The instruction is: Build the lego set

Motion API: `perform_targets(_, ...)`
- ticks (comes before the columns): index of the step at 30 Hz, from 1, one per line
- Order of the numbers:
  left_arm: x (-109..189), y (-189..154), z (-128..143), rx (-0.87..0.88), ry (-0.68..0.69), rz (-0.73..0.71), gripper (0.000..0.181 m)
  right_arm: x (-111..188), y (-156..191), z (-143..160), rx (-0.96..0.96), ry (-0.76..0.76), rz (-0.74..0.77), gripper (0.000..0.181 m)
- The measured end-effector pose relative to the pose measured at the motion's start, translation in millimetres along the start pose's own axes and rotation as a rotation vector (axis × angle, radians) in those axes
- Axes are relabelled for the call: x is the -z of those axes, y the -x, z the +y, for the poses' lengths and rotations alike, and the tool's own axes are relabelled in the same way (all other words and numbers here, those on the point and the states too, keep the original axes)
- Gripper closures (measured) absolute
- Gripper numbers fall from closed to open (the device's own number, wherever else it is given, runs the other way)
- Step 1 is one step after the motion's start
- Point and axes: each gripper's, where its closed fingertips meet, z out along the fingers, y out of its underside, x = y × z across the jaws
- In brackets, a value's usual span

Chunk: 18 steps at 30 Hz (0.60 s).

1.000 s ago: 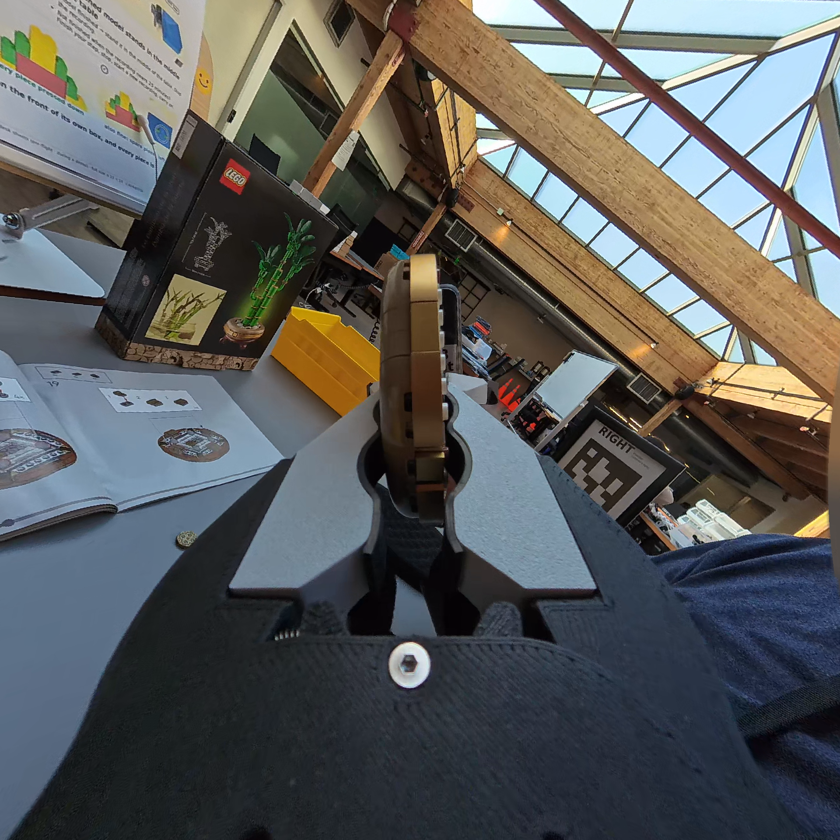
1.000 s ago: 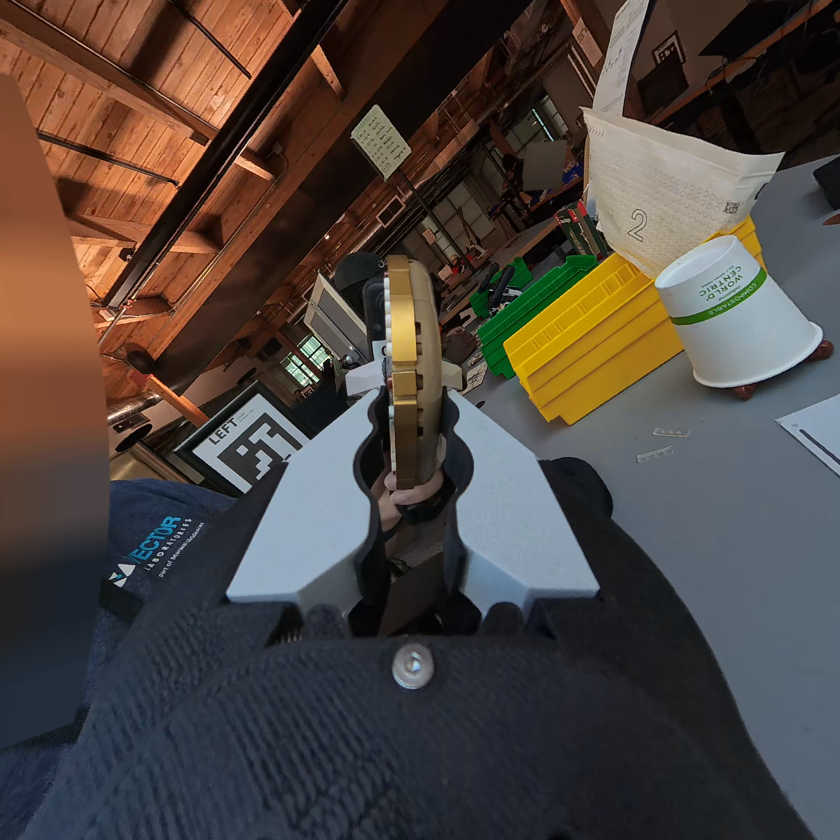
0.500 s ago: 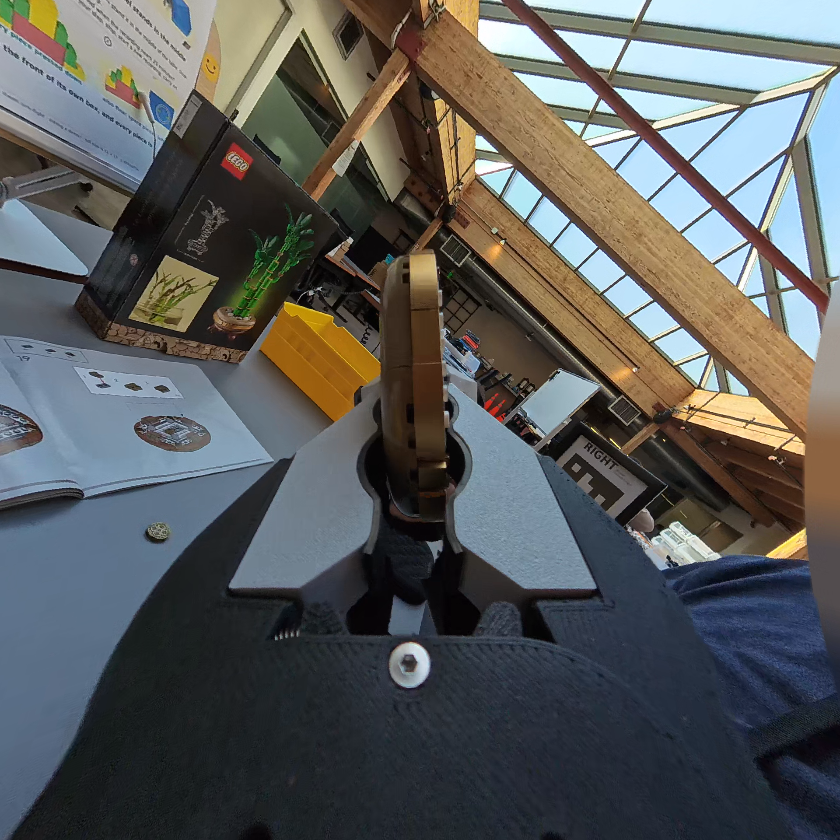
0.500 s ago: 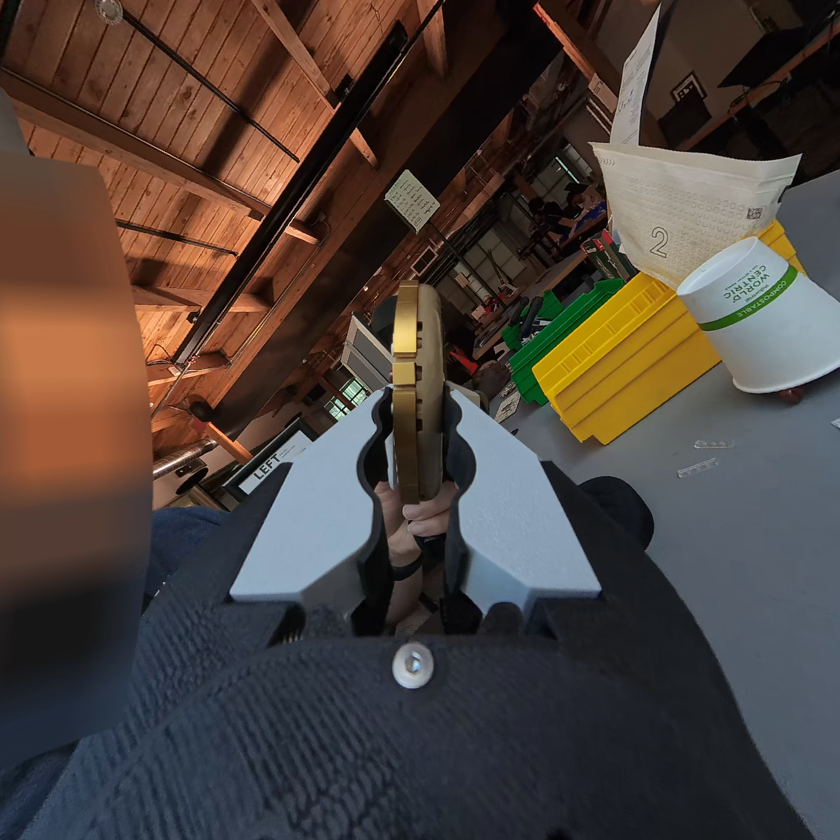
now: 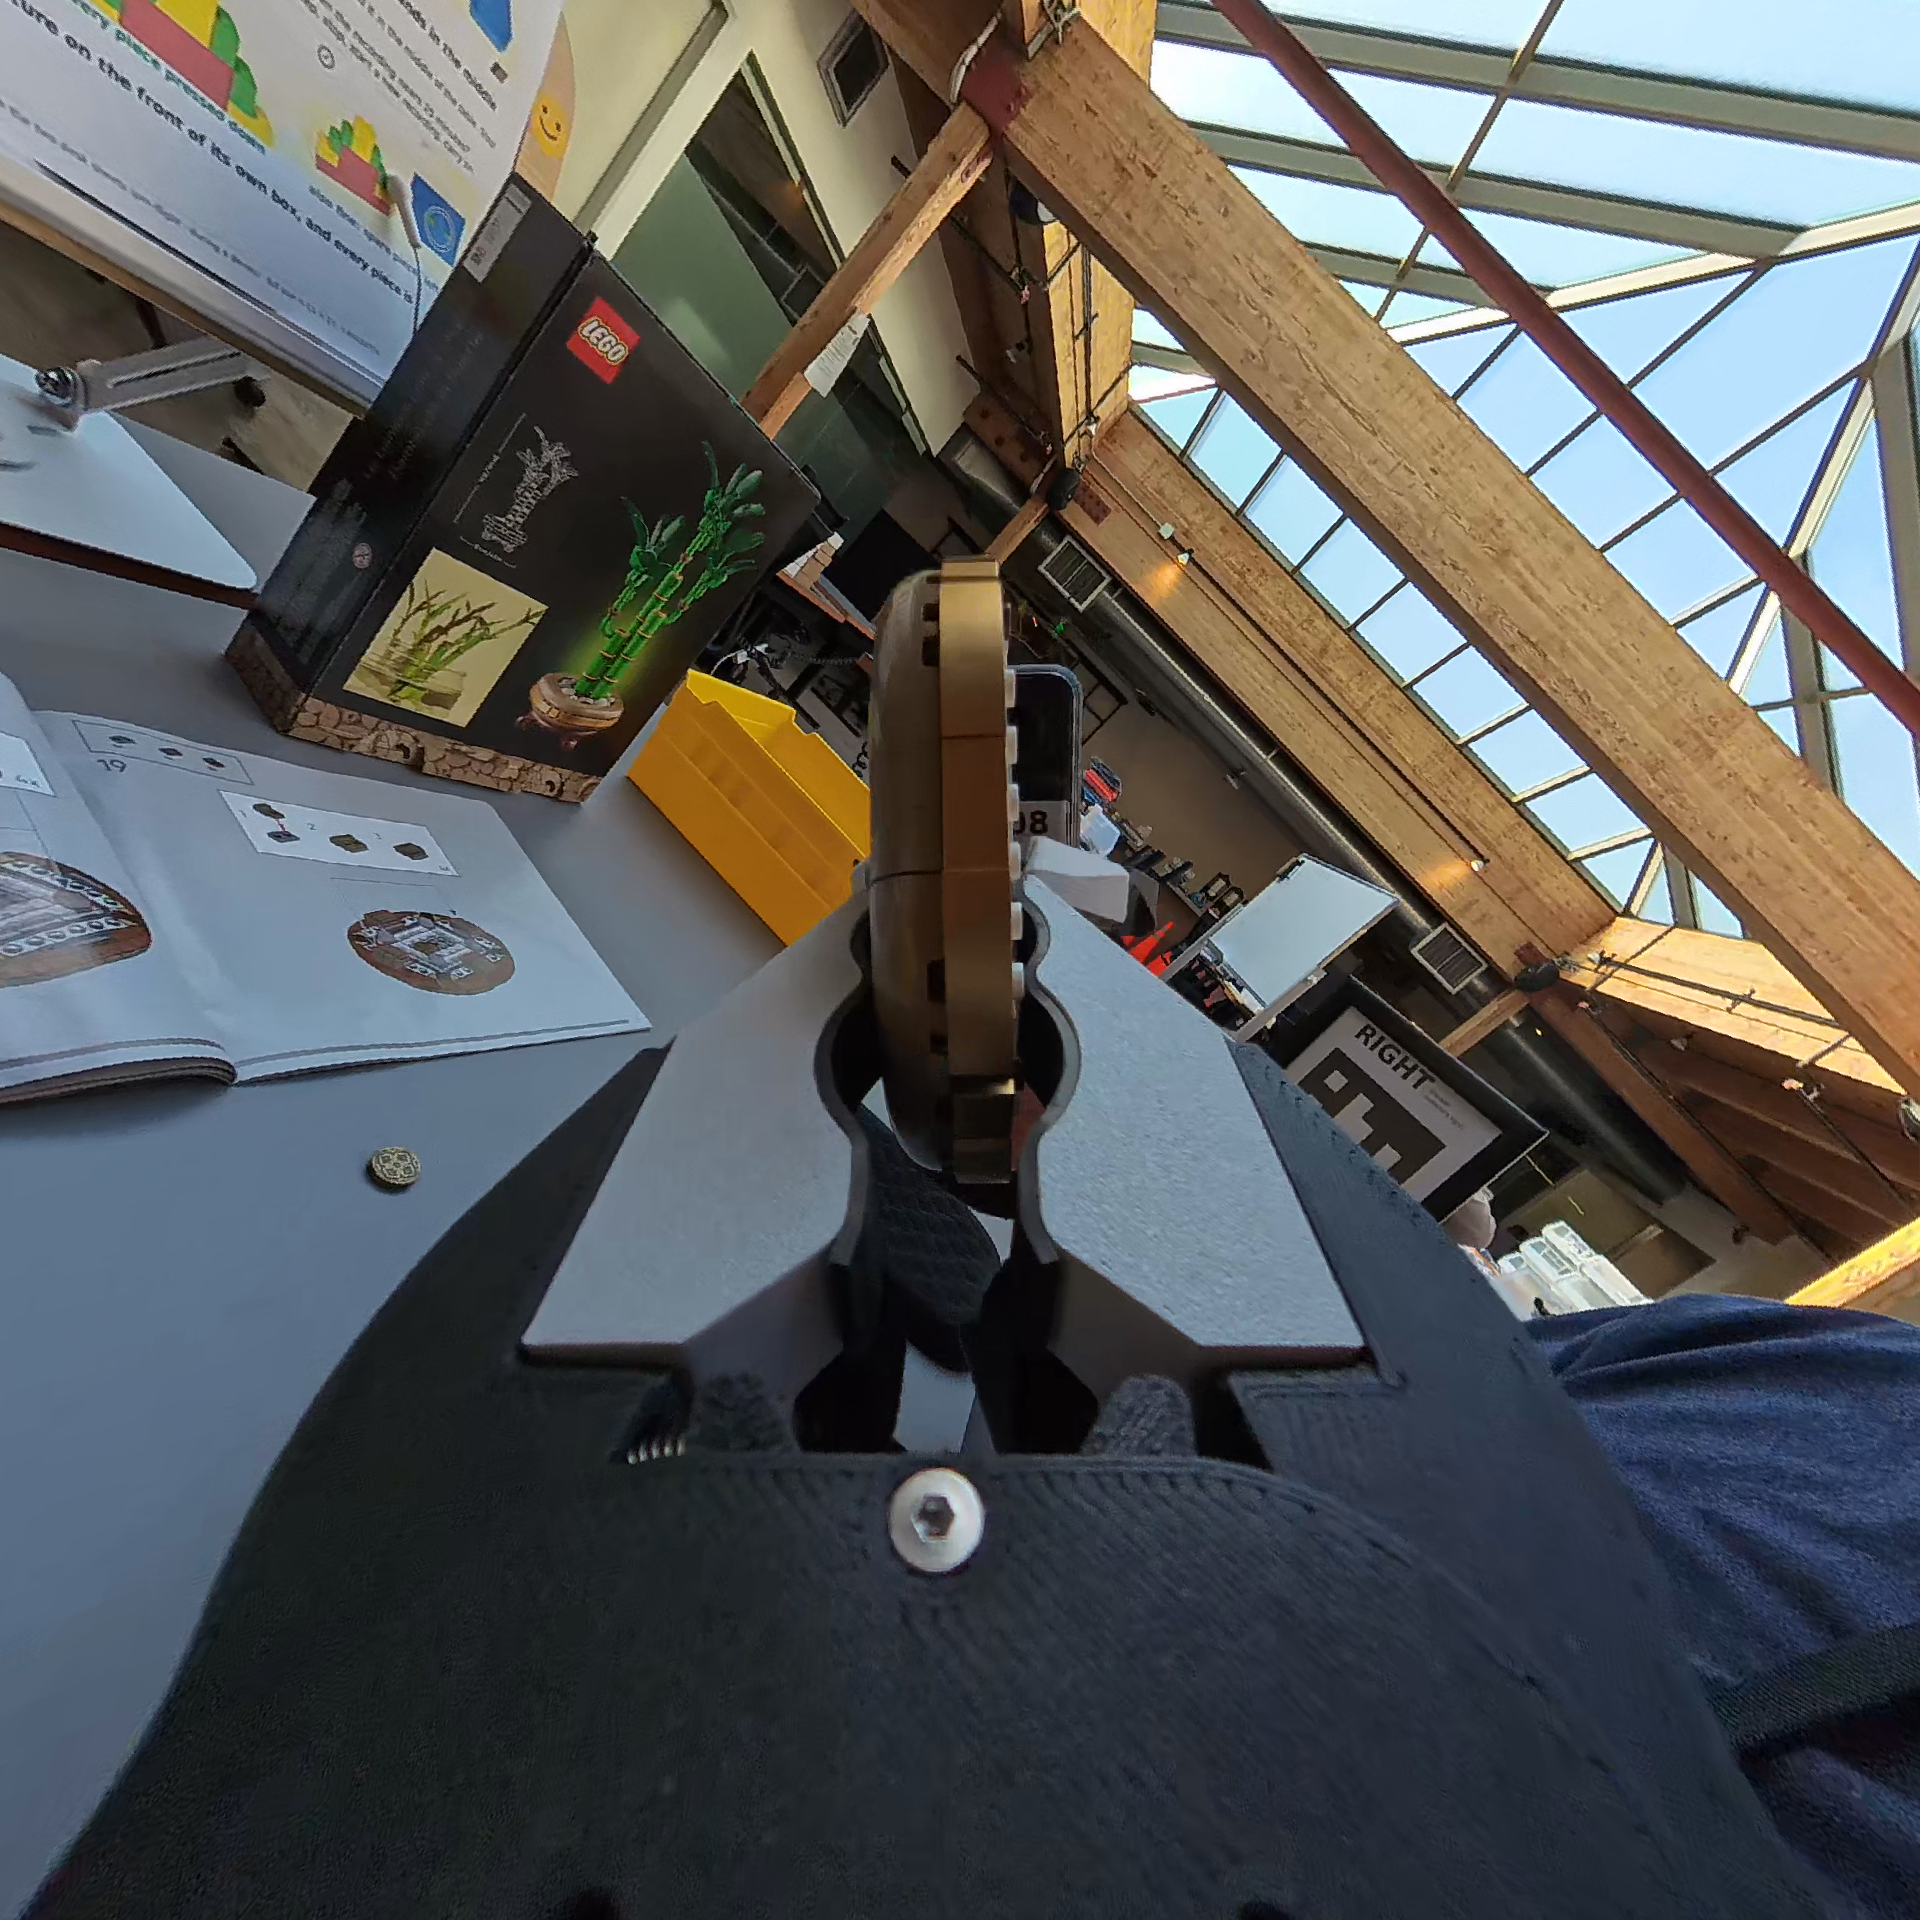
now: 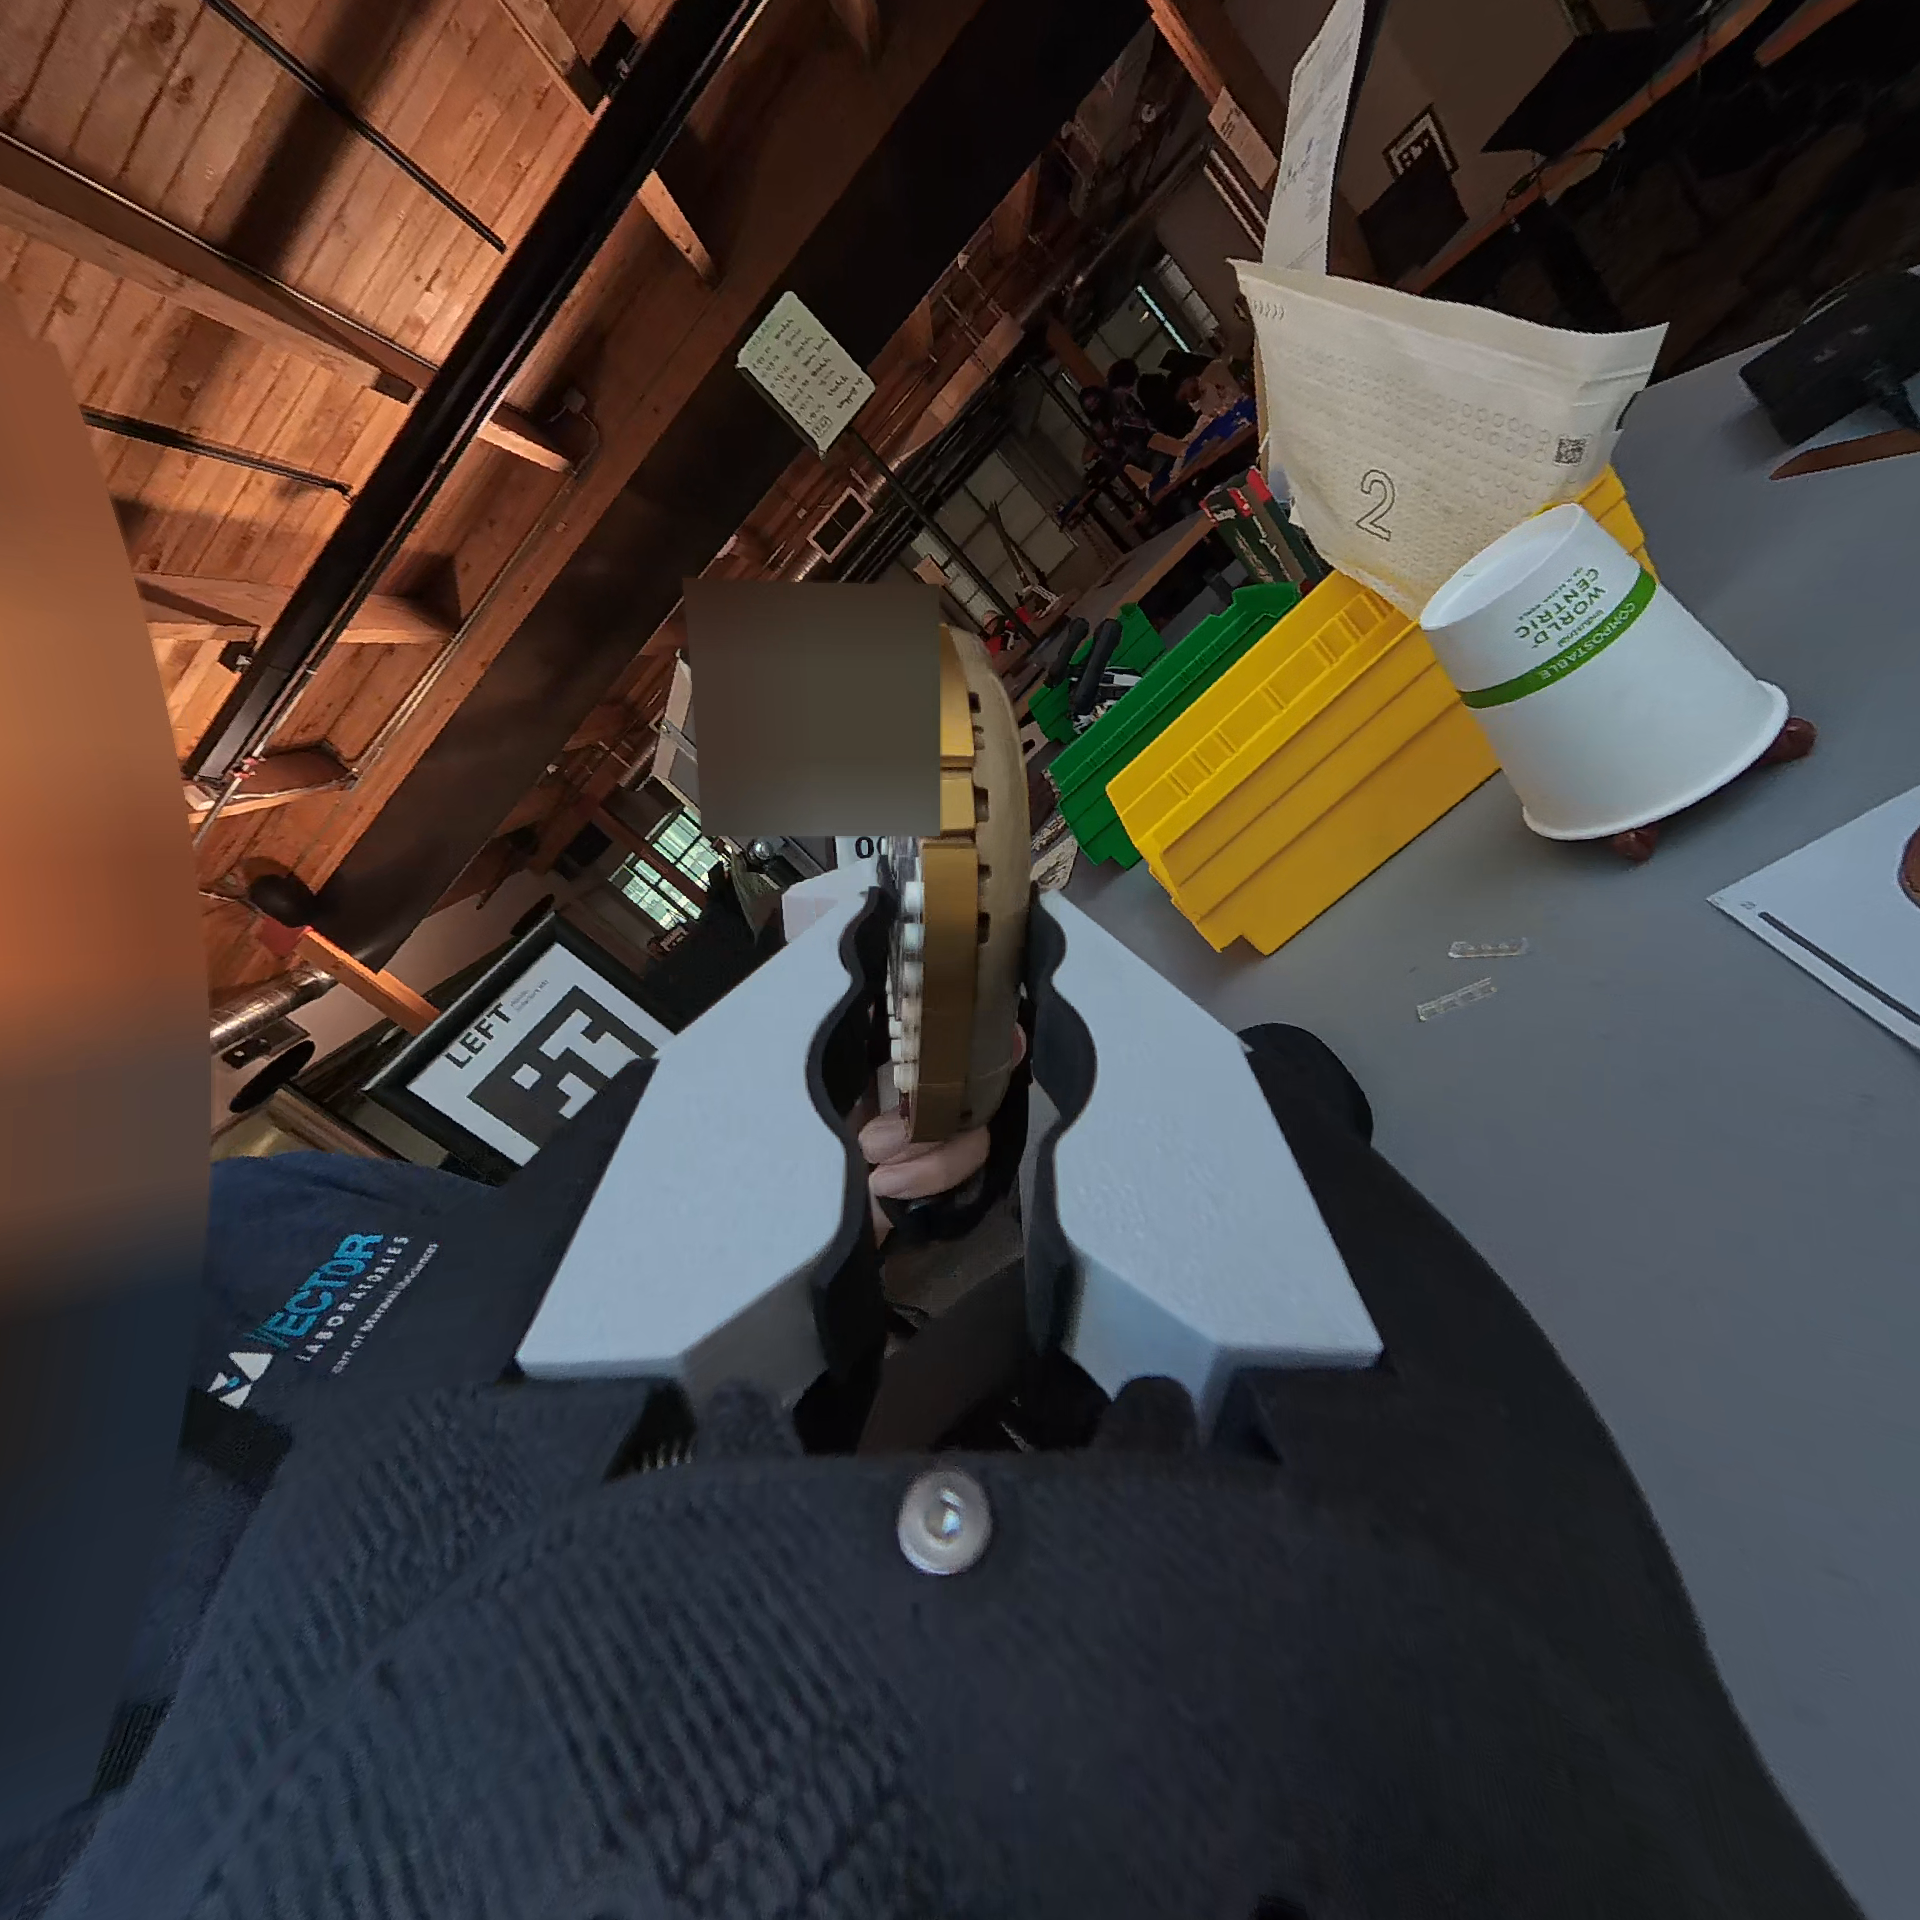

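Observation:
A round gold and tan Lego disc (image 5: 940, 862) stands edge-on between the grey fingers of my left gripper (image 5: 940, 935), which is shut on its lower rim. The same disc (image 6: 971, 914) sits edge-on in my right gripper (image 6: 956, 925), also shut on it, with white studs showing on its left face. The two grippers face each other above the grey table and hold the disc between them. A hand (image 6: 914, 1164) shows behind the disc in the right wrist view. A small round gold piece (image 5: 395, 1166) lies loose on the table.
An open instruction booklet (image 5: 312, 935), the black Lego box (image 5: 520, 561) and a yellow bin (image 5: 758, 810) stand to the left. In the right wrist view are yellow (image 6: 1299, 790) and green (image 6: 1164, 707) bins, an upturned paper cup (image 6: 1600, 696), a paper bag (image 6: 1434, 447) and two small clear pieces (image 6: 1488, 948). Left and right tips are no more than a few centimetres apart. Both grippers' tips are roughly 25 cm from the small round gold piece (image 5: 395, 1166).
Both grippers stay shut on the disc. Both views have tilted a little. The disc has turned slightly in the right wrist view, so its studded face now shows.

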Motion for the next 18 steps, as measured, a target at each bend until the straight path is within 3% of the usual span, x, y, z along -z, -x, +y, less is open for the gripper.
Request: perform_targets(18, 1, 5, -2, -0.018, -0.03, -0.016, 0.163, -2, -6, -6, -0.122, -0.078, -0.028, 0.16)
